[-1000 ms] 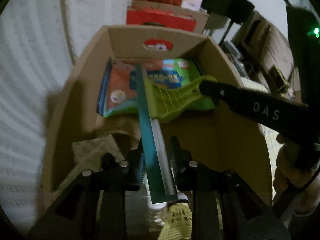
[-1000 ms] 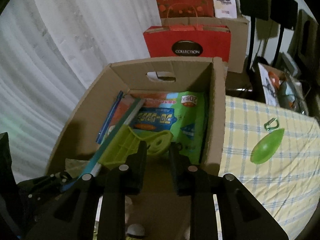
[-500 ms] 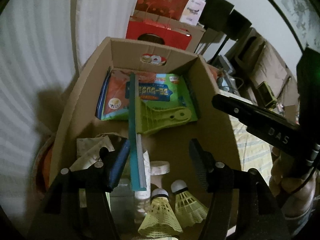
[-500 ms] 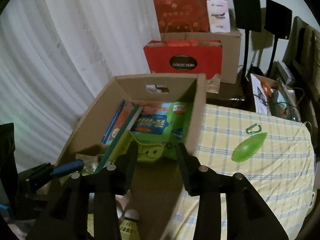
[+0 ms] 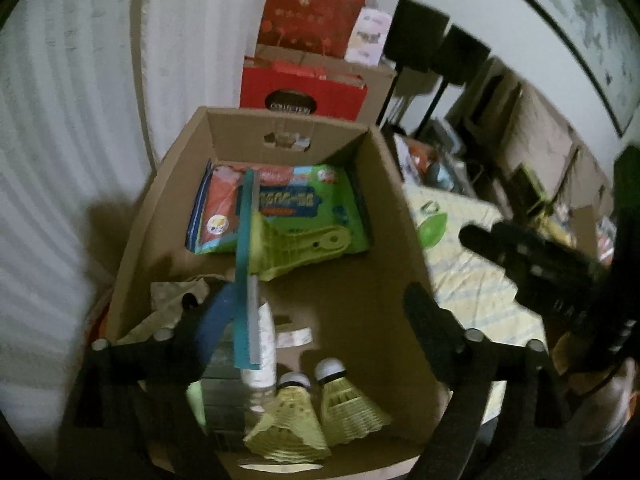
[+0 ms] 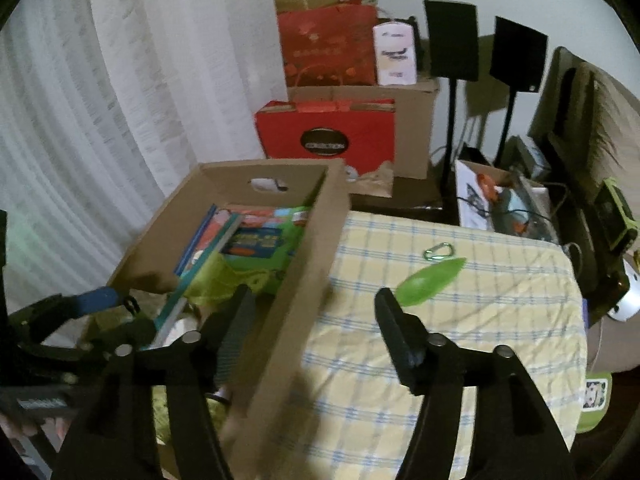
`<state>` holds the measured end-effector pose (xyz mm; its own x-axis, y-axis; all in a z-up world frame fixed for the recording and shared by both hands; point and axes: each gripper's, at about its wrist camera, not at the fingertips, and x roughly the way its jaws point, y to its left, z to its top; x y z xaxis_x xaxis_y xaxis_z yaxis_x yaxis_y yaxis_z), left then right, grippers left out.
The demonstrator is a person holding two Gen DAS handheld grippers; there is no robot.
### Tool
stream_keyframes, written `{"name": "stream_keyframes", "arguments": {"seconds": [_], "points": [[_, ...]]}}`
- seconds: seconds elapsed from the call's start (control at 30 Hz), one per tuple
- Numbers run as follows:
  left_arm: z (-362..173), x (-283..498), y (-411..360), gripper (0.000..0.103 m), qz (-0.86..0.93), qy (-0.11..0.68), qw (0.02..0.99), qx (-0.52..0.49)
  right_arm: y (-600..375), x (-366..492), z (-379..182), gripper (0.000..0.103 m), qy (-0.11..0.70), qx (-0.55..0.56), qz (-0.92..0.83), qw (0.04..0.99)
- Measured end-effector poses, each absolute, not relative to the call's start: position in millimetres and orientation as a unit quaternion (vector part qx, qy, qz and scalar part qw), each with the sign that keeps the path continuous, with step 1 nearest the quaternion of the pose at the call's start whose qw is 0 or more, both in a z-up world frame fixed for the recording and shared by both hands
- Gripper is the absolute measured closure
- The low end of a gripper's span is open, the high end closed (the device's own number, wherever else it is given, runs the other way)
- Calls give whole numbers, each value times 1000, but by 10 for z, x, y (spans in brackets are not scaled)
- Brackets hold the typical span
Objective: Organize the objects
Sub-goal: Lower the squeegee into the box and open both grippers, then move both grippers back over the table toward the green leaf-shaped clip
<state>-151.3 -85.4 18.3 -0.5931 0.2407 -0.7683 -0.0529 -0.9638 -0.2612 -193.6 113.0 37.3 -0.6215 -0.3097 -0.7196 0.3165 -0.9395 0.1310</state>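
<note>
An open cardboard box (image 5: pixel 132 248) holds flat colourful packets (image 5: pixel 280 204), a lime squeegee (image 5: pixel 304 246) with a long teal blade (image 5: pixel 244 264), two yellow shuttlecocks (image 5: pixel 316 408) and a white bottle (image 5: pixel 266 344). My left gripper (image 5: pixel 320 316) hovers above the near end of the box, its jaws opening. The blade lies just beside its blue-padded left finger (image 5: pixel 216 320), with nothing gripped. My right gripper (image 6: pixel 314 306) is over the box's right wall (image 6: pixel 304 280), jaws opening and holding nothing. A green leaf-shaped piece (image 6: pixel 430 282) and a carabiner (image 6: pixel 438 250) lie on the checked cloth (image 6: pixel 460 340).
Red gift bags (image 6: pixel 326 136) and a brown carton (image 6: pixel 412 120) are stacked behind the box. White curtains (image 6: pixel 80 100) hang at the left. Two black speakers on stands (image 6: pixel 452 40) and cluttered boxes (image 6: pixel 504 204) lie beyond the table. The right gripper (image 5: pixel 520 256) also shows in the left wrist view.
Both grippers let go of the squeegee, which now rests in the box. Both jaws spread wide and rose. The right gripper swung right, toward the checked cloth.
</note>
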Motion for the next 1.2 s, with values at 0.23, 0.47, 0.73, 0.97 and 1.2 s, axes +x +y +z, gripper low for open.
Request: {"name": "stream_keyframes", "arguments": {"seconds": [0.23, 0.47, 0.73, 0.97, 1.2], "points": [[317, -1490, -688, 5, 891, -104, 92, -432, 1465, -1870, 387, 12, -4, 396, -906, 148], [383, -1483, -414, 2, 891, -99, 109, -430, 1817, -1827, 400, 1, -10, 397, -909, 130], [342, -1575, -4, 1, 883, -81, 134, -441, 2252, -1823, 335, 1, -30, 402, -909, 107], [210, -1779, 387, 1, 875, -48, 147, -459, 2593, -1859, 277, 1, -49, 404, -909, 86], [-24, -2052, 834, 2, 863, -9, 175, -474, 2895, -1909, 216, 1, -66, 403, -910, 68]]}}
